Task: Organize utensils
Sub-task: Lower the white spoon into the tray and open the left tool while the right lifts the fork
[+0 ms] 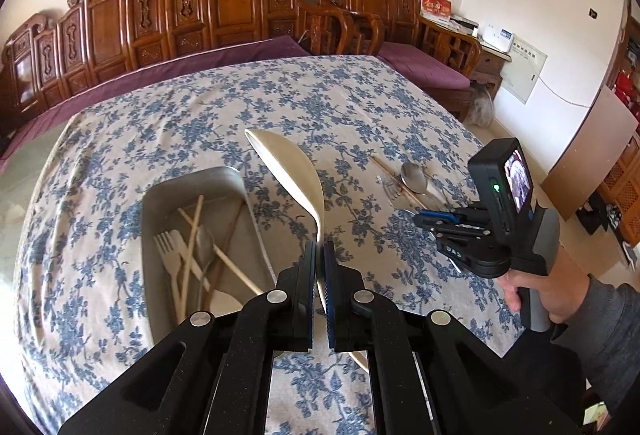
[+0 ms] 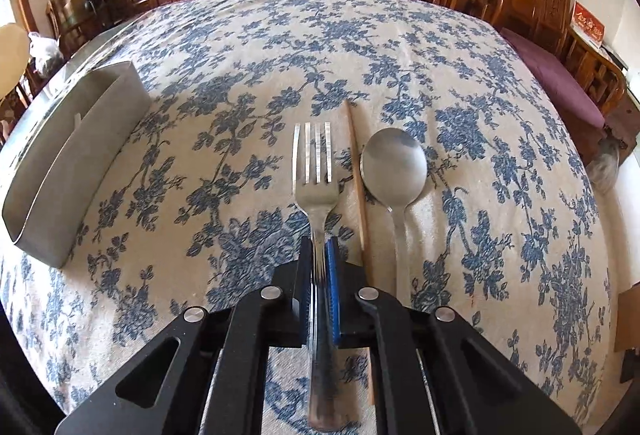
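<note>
Two claws clamped, left claw [image 1: 319, 255] on cream spoon [image 1: 294, 171], right claw [image 2: 320, 255] on fork [image 2: 316, 171], handles hidden.

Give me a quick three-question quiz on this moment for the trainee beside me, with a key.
1. True or false: the right gripper is shut on the metal fork.
2. What is the left gripper holding? A) a chopstick B) the cream spoon C) nothing
3. Fill in: the metal tray already holds a pale plastic fork, chopsticks and other utensils, while a metal spoon and a single ____ lie on the tablecloth beside the gripped fork.

Key: 1 true; 2 B; 3 chopstick.
</note>
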